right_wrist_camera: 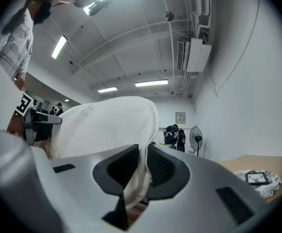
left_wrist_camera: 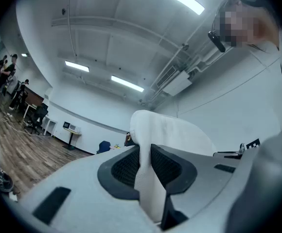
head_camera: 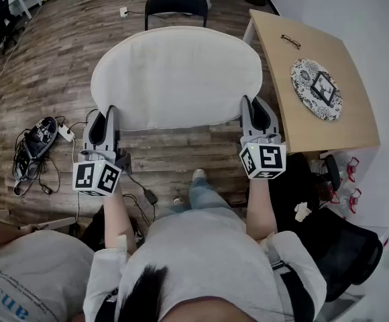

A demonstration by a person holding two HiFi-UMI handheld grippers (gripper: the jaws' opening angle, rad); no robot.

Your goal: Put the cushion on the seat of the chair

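Note:
A large white oval cushion [head_camera: 176,76] hangs flat in the air in the head view, held by its near edge at both ends. My left gripper [head_camera: 109,113] is shut on the cushion's left near corner, and my right gripper [head_camera: 248,104] is shut on its right near corner. In the left gripper view the cushion [left_wrist_camera: 172,130] fabric is pinched between the dark pads at my left gripper [left_wrist_camera: 145,163]. The right gripper view shows the cushion [right_wrist_camera: 102,125] edge clamped in my right gripper [right_wrist_camera: 142,165]. A black chair [head_camera: 176,4] stands beyond the cushion; its seat is hidden behind the cushion.
A wooden table [head_camera: 315,113] stands at the right with a patterned round plate [head_camera: 315,89] and eyeglasses [head_camera: 290,41]. Cables and a power strip [head_camera: 40,139] lie on the wooden floor at left. A black office chair [head_camera: 342,247] sits at lower right. A second person's shoulder [head_camera: 20,274] shows at lower left.

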